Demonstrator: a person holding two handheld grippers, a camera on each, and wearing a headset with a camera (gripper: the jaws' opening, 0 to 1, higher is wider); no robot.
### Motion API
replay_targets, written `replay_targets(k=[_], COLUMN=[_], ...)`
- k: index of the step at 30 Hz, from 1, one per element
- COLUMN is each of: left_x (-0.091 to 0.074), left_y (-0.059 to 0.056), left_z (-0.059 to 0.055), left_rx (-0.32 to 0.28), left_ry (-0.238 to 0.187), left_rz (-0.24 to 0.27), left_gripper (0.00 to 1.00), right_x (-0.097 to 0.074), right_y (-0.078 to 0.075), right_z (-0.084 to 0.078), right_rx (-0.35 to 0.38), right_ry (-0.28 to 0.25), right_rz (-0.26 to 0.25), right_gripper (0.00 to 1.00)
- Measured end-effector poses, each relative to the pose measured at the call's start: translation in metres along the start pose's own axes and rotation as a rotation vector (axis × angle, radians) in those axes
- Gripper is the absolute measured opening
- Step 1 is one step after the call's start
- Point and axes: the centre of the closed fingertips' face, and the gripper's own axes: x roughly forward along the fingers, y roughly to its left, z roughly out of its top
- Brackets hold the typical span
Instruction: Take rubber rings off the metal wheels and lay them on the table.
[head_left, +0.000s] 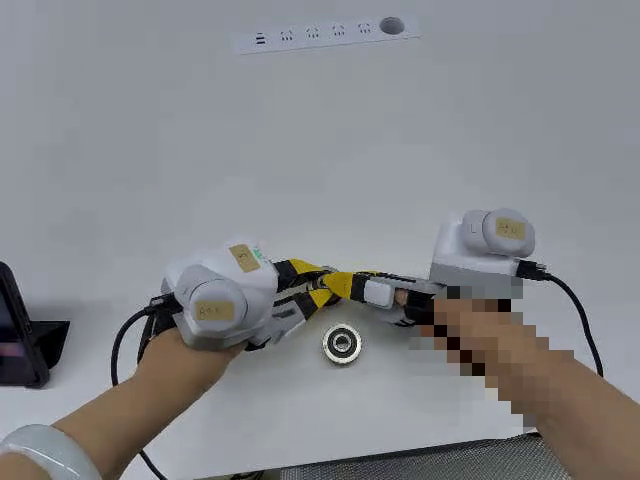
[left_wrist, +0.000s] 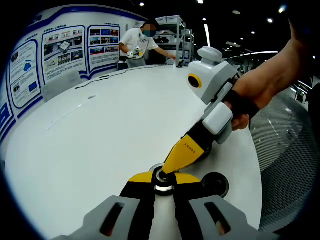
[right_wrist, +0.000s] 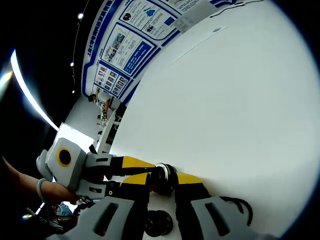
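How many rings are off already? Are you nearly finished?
Not nearly. Nothing looks done yet: no loose rubber ring lies on the table. In hand: the left gripper and the right gripper both pinch one wheel between them. Left to do: pull its ring off and lay it down, then do the second wheel on the table.

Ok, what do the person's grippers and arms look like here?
Both the left gripper and right gripper have pale grey rounded housings, black jaws with yellow tips, tan sticker labels and trailing black cables. Forearms are bare, no sleeves; a pale, glassy bangle circles the left wrist.
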Motion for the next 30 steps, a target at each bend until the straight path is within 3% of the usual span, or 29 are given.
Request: replay_targets(k=[17,30], left_x=[-0.0003,-0.0003], left_y=[0.0000,-0.0002], left_z=[0.0004,0.0003], left_rx=[0.000,-0.004], left_ry=[-0.001,-0.003], left_rz=[-0.002,0.000], left_gripper=[0.14,0.14], right_x=[-0.0086,-0.0098], right_y=[-0.0054,-0.0018], right_z=[-0.0040,-0.0016], right_rx=[-0.028,-0.046], right_ry=[0.009,0.000], right_rz=[-0.020,-0.023], right_gripper=[0.05,0.02])
